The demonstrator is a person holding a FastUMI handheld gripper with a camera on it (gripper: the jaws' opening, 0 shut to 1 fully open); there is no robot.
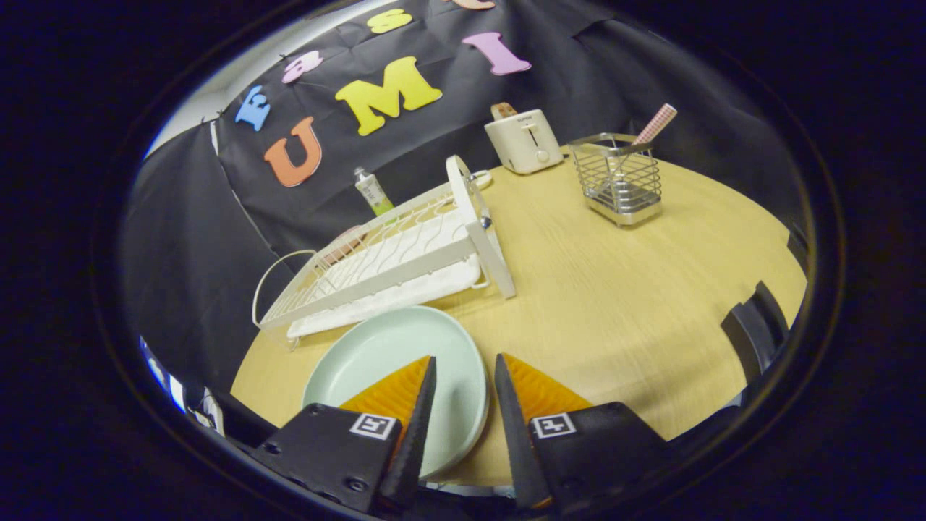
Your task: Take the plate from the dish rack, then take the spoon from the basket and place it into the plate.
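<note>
The pale green plate [391,362] is lying flat on the bench [615,304], just in front of the white dish rack [391,253], with the hand-held gripper [465,376] hovering over its near rim, fingers parted and gripping nothing. The spoon [655,124] is leaning in the wire basket [618,181] well beyond, beside a toaster [524,140]. The next step is probably calling for lifting clear and approaching the handle from above.

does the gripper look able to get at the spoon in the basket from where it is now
Probably yes. The gripper is open over the plate's rim, and bare table lies between it and the wire basket. The spoon's handle sticks up above the basket's top, free to grasp. The dish rack sits off to the side.
</note>
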